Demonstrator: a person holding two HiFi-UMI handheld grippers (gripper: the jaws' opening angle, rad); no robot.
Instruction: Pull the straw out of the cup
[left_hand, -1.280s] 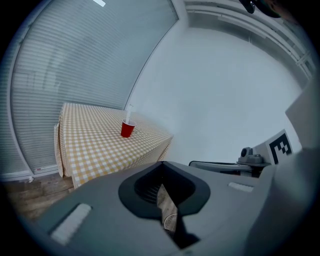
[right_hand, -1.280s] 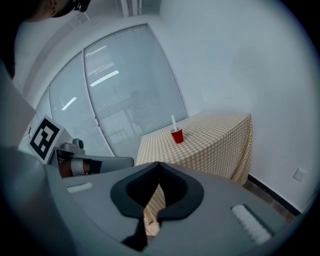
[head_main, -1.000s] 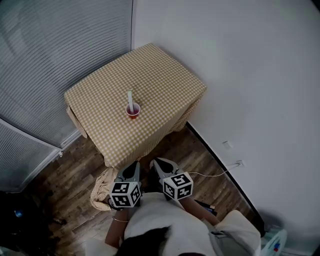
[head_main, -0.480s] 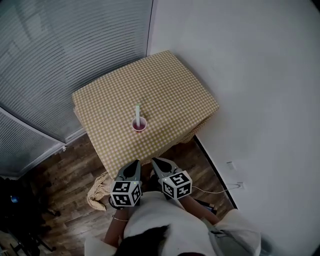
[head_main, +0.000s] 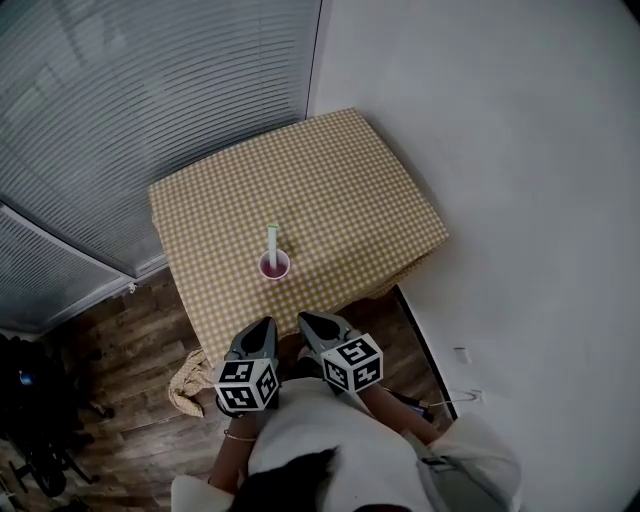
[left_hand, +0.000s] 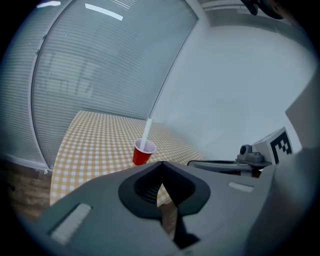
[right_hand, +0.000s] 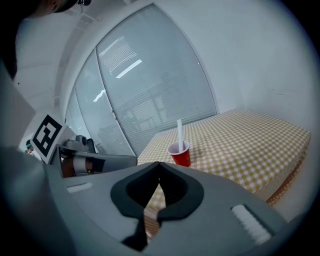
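Against the corner where the slatted blind (head_main: 150, 90) meets the white wall (head_main: 500, 150) stands a table in a yellow checked cloth (head_main: 340, 170). Near its front edge, well short of the task's things, I hold my left claw (head_main: 262, 328) and right claw (head_main: 305, 320) side by side. Both are clenched on nothing and tilted slightly down towards the table, presumably in approach. Each carries a marker cube (head_main: 245, 385) printed with black-and-white squares, the only print visible; these give no letters to read. Red cup (head_main: 274, 265): upright on the cloth towards the front edge, within easy reach once I close in; no brand shows on it. Pale straw (head_main: 271, 238): in the cup, leaning on the rim, its upper length free above it, which I judge the natural place to grip.
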